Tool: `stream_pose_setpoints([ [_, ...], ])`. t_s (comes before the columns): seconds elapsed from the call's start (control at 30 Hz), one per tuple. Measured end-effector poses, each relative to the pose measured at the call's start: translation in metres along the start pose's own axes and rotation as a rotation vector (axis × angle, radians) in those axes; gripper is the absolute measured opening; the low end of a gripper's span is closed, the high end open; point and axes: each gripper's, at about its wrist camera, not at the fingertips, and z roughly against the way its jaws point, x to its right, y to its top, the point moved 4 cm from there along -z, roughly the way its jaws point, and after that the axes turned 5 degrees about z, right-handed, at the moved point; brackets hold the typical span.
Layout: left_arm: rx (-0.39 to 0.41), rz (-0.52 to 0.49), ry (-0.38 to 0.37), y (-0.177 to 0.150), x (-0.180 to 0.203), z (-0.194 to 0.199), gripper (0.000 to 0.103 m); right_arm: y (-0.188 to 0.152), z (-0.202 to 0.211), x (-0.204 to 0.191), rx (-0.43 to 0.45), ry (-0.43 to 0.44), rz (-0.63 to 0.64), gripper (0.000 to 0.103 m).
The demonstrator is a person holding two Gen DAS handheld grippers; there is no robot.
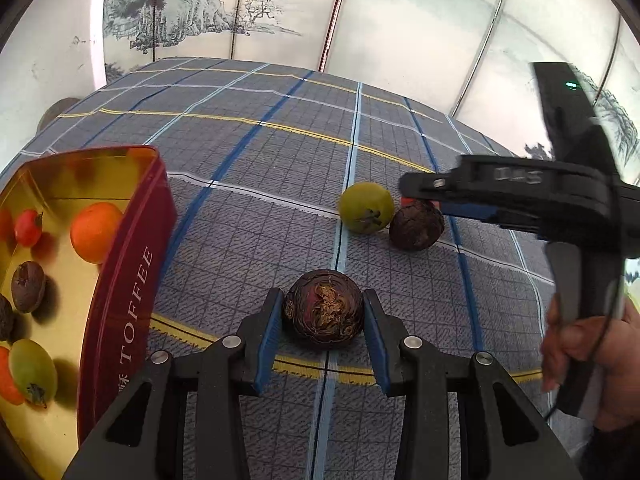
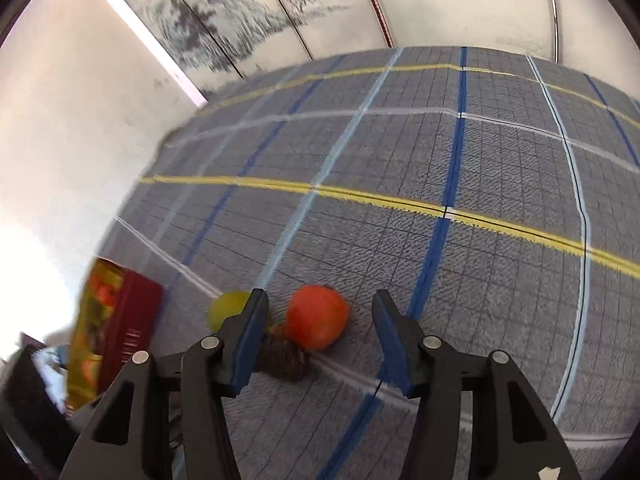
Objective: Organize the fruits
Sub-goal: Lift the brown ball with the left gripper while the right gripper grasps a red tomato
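Left in the tin (image 1: 132, 248): several fruits. We clamp a dark fruit (image 1: 324, 308) in the left gripper (image 1: 324, 320); right gripper (image 2: 320, 332), part-open, empty, straddles an orange fruit (image 2: 318, 316). Green fruit (image 1: 366, 208) remains.

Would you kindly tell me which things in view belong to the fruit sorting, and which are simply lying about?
Belongs to the job:
- dark brown fruit between the left tool pads
- orange fruit ahead of the right tool
- green fruit
- second dark fruit
- red toffee tin

Just lying about:
- plaid tablecloth
- painted screen
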Motion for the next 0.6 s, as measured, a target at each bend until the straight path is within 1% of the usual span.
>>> stream_pose_setpoints([
  [0.03,0.0,0.001,-0.003,0.0,0.0,0.0,0.04,0.001,-0.003,-0.002,-0.009,-0.009,0.004,0.048],
  [0.07,0.0,0.001,-0.003,0.0,0.0,0.0,0.04,0.002,-0.004,-0.006,-0.018,-0.044,0.027,0.046],
  [0.1,0.0,0.003,-0.005,0.0,0.0,0.0,0.04,0.002,-0.006,-0.009,-0.026,-0.056,0.043,0.043],
  [0.13,0.001,0.004,-0.006,0.0,-0.001,0.0,0.04,0.002,-0.007,-0.011,-0.037,-0.059,0.058,0.041],
  [0.17,0.0,0.003,-0.007,0.0,0.0,0.0,0.04,0.001,-0.007,-0.013,-0.041,-0.062,0.071,0.037],
  [0.2,0.0,0.003,-0.006,0.0,0.0,0.0,0.04,0.0,-0.007,-0.013,-0.043,-0.054,0.072,0.033],
  [0.27,0.001,0.004,-0.005,-0.001,0.0,0.0,0.04,-0.003,-0.002,-0.008,-0.043,-0.029,0.049,0.029],
  [0.4,0.002,0.007,-0.007,0.0,-0.001,-0.001,0.04,-0.019,0.02,0.011,-0.005,-0.044,0.02,0.029],
  [0.43,0.002,0.009,-0.008,0.0,-0.001,-0.002,0.04,-0.024,0.027,0.016,0.011,-0.042,0.006,0.029],
  [0.53,0.002,0.01,-0.01,0.0,-0.001,-0.003,0.04,-0.044,0.051,0.031,0.063,-0.08,-0.023,0.029],
  [0.6,0.002,0.007,-0.006,0.0,-0.002,-0.002,0.04,-0.058,0.066,0.042,0.095,-0.088,-0.052,0.029],
])
